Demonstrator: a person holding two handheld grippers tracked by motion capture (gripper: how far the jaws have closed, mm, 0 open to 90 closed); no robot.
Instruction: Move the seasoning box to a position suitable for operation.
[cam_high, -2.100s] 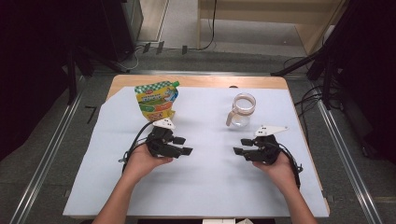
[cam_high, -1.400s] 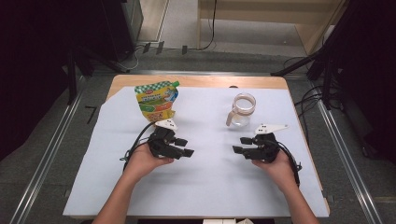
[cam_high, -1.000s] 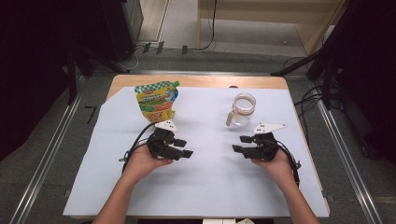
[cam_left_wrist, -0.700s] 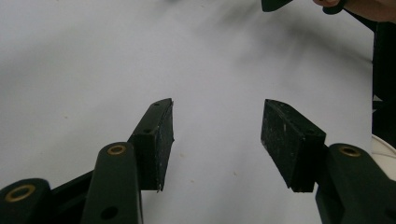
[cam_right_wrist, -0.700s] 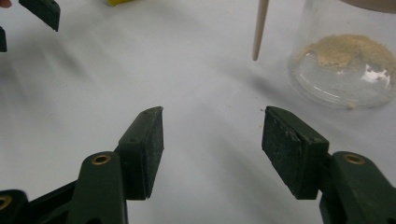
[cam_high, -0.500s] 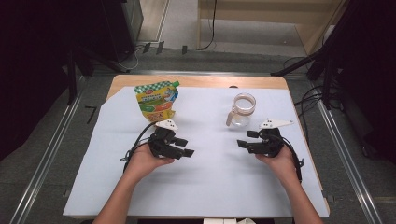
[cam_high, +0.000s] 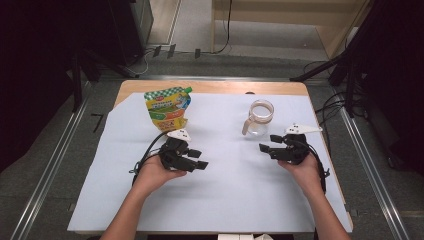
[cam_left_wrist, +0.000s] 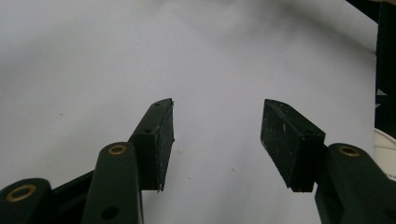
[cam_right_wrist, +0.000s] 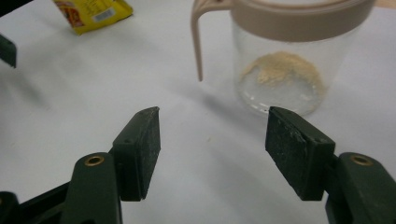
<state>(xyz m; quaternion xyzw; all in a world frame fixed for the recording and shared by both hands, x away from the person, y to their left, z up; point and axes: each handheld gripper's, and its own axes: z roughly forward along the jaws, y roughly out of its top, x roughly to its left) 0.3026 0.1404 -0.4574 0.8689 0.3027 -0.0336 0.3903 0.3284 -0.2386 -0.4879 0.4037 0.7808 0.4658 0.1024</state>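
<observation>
Right gripper (cam_right_wrist: 212, 140) points at the jar (cam_right_wrist: 285, 56), jaws wide and empty. Left gripper (cam_left_wrist: 217, 140) hovers over the table (cam_high: 225, 200), jaws wide and empty.

On the surface (cam_high: 225, 200), the pouch (cam_high: 167, 107) stands at 11 o'clock and the jar (cam_high: 260, 117) at 1 o'clock, well apart. The left tongs (cam_high: 199, 159) sit at 5 o'clock from the pouch; the right tongs (cam_high: 268, 144) lie just beside the jar, at its 5 o'clock.
</observation>
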